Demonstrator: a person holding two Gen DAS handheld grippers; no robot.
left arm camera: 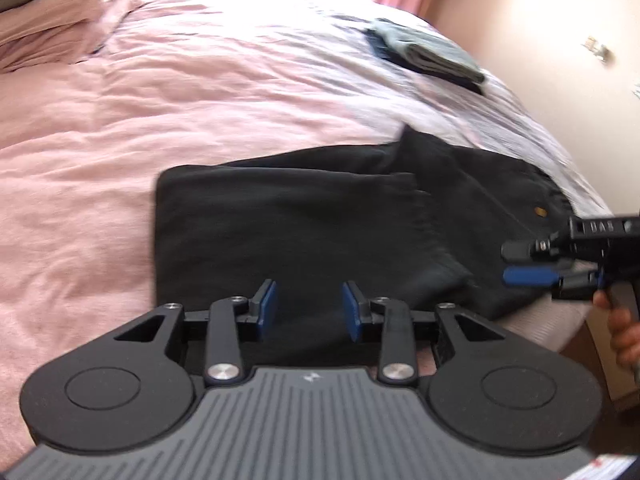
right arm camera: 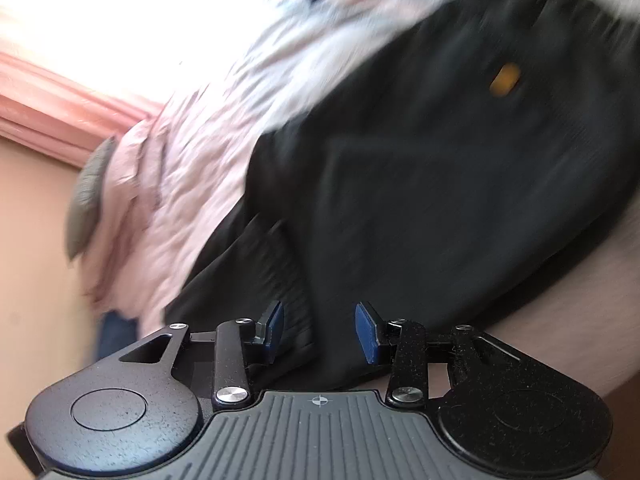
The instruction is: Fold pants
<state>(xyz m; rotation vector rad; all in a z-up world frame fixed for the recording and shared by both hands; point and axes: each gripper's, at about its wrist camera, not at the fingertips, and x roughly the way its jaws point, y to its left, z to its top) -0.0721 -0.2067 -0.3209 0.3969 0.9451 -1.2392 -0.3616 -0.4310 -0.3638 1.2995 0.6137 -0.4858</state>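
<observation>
Two grippers hover with fingers apart, grasping nothing: left gripper (left arm camera: 308, 308), right gripper (right arm camera: 320, 332). Black pants (left arm camera: 320, 216), partly folded, lie at the bed's (left arm camera: 120, 120) near edge. Right gripper's body reads "UAS", blurred. Small orange label (right arm camera: 505, 80), unreadable.

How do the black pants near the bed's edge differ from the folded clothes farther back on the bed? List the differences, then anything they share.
1. The black pants are black with a small yellow tag; the folded clothes are grey-green over something dark.
2. The pants are folded only loosely, one layer lying askew; the clothes form a compact, neat stack.
3. The pants lie beside both tongs; the stack lies beyond them.

Both rest on the pink bedding.
</observation>
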